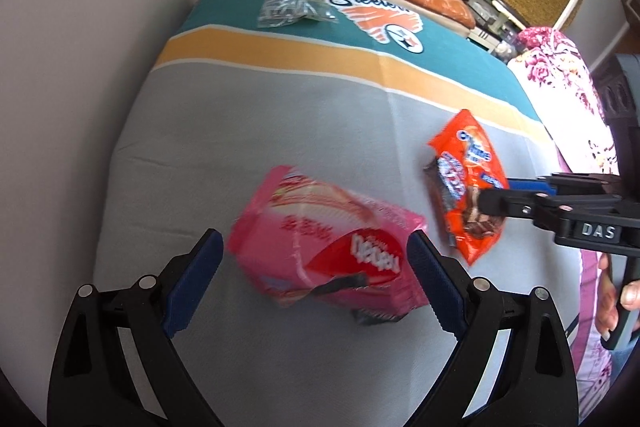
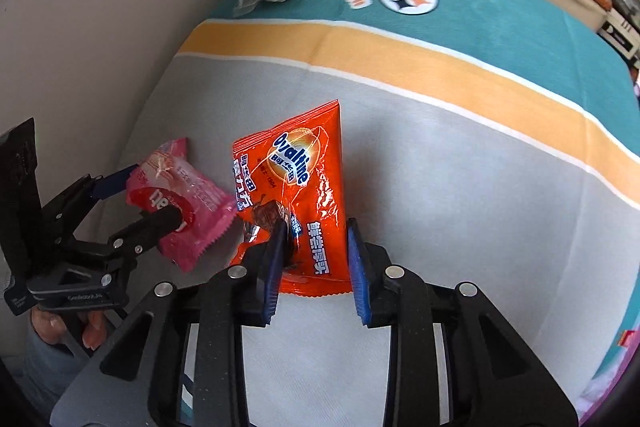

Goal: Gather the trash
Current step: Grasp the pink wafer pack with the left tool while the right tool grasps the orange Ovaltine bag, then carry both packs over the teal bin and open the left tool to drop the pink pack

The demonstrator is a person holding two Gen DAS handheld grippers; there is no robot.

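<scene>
On the grey, yellow and teal cloth-covered bench (image 2: 460, 155), 2 wrappers lie side by side. Left tool (image 1: 316, 279), wide open, straddles the pink plastic wrapper (image 1: 320, 247). Right tool (image 2: 316, 267), narrowly open, brackets the orange foil wrapper's (image 2: 296, 187) near end; contact unclear.

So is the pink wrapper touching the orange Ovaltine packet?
Apart. The left wrist view shows a strip of grey cloth between the pink wrapper and the orange Ovaltine packet; the right wrist view shows the same gap.
</scene>
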